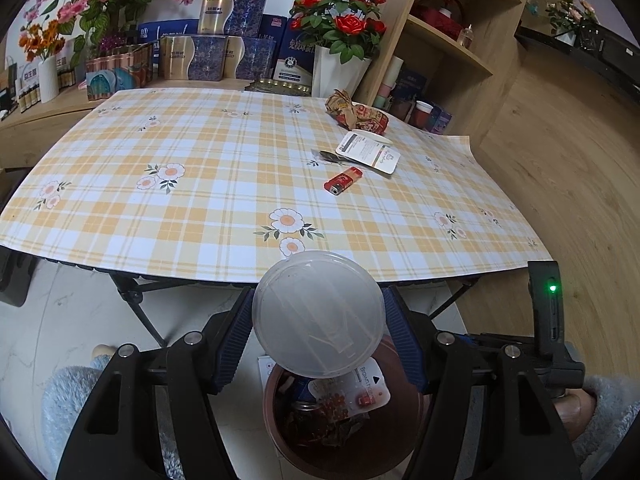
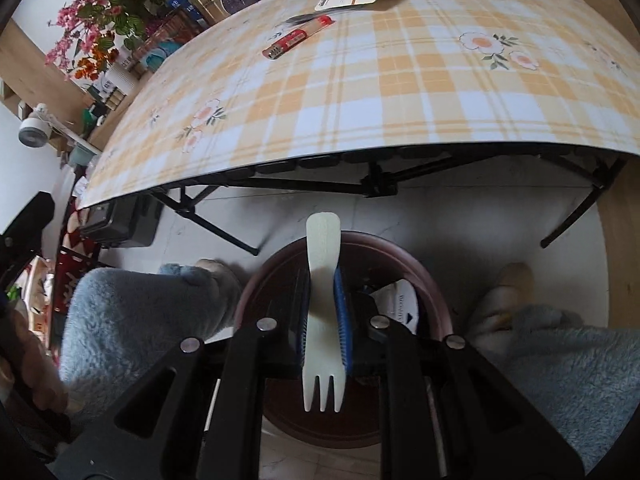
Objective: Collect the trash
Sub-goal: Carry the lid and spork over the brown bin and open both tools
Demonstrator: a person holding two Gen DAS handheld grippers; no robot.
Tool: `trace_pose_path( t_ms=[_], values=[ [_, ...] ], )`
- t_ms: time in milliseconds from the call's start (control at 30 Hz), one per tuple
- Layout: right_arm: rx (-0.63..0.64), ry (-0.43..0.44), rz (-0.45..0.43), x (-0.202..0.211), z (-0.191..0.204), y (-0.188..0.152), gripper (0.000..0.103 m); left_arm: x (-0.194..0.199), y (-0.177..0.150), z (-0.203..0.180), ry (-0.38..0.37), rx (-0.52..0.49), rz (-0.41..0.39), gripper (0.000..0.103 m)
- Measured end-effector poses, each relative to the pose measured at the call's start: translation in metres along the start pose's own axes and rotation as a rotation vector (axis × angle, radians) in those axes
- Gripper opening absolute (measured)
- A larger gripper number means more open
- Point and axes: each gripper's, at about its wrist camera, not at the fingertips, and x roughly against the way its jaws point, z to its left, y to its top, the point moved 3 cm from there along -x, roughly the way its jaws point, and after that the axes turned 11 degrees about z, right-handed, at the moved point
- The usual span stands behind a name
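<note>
Drop step: your left gripper (image 1: 320,316) clamps lid (image 1: 319,314), right gripper (image 2: 323,312) pinches fork (image 2: 322,304), both above bin (image 2: 420,276). Next: you part fingers.

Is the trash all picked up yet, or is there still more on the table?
Not yet. Some wrappers already lie in the brown bin. The left gripper holds a clear plastic lid over it, and the right gripper holds a white fork. On the table, a crumpled paper bag, white packet and red lighter remain.
</note>
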Motion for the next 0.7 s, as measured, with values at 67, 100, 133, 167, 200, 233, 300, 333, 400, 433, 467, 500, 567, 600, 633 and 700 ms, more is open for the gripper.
trace_pose_path(
  t_ms=[67,100,133,167,200,233,300,333,400,433,467,500,567,600,633,700],
  values=[
    [-0.013,0.005,-0.002,0.000,-0.003,0.001,0.023,0.000,-0.001,-0.001,-0.004,-0.002,0.001,0.063],
    [-0.017,0.009,-0.007,0.002,-0.004,0.001,0.031,0.000,-0.002,-0.002,-0.006,-0.003,0.003,0.063],
    [-0.017,0.009,-0.015,0.004,-0.004,0.000,0.032,-0.001,-0.003,-0.003,-0.010,-0.004,0.004,0.063],
    [-0.015,0.005,-0.021,0.006,-0.005,0.001,0.032,-0.001,-0.003,-0.004,-0.011,-0.005,0.005,0.063],
    [-0.016,-0.001,-0.028,0.008,-0.006,0.002,0.033,-0.001,-0.003,-0.004,-0.012,-0.007,0.005,0.063],
    [-0.022,-0.006,-0.041,0.012,-0.007,0.002,0.033,-0.001,-0.004,-0.005,-0.012,-0.010,0.005,0.063],
    [-0.030,-0.012,-0.071,0.019,-0.009,0.004,0.045,-0.002,-0.005,-0.005,-0.012,-0.012,0.008,0.063],
    [-0.029,-0.018,-0.100,0.026,-0.009,0.005,0.056,-0.002,-0.005,-0.005,-0.012,-0.012,0.010,0.063],
    [-0.015,-0.035,-0.136,0.036,-0.008,0.007,0.056,-0.005,-0.007,-0.006,-0.015,-0.013,0.018,0.063],
    [-0.005,-0.051,-0.152,0.040,-0.007,0.008,0.056,-0.007,-0.009,-0.006,-0.019,-0.014,0.023,0.063],
    [0.007,-0.068,-0.174,0.047,-0.006,0.010,0.058,-0.009,-0.010,-0.007,-0.021,-0.017,0.028,0.063],
    [0.016,-0.079,-0.197,0.053,-0.005,0.012,0.066,-0.012,-0.012,-0.008,-0.022,-0.022,0.035,0.063],
    [0.029,-0.098,-0.240,0.065,-0.005,0.015,0.078,-0.021,-0.017,-0.011,-0.025,-0.039,0.054,0.063],
    [0.037,-0.109,-0.260,0.071,-0.004,0.017,0.085,-0.025,-0.019,-0.012,-0.027,-0.045,0.062,0.063],
    [0.043,-0.117,-0.274,0.075,-0.003,0.018,0.092,-0.030,-0.023,-0.014,-0.031,-0.057,0.075,0.063],
    [0.060,-0.135,-0.309,0.086,-0.003,0.021,0.096,-0.041,-0.029,-0.018,-0.028,-0.081,0.102,0.064]
  ],
)
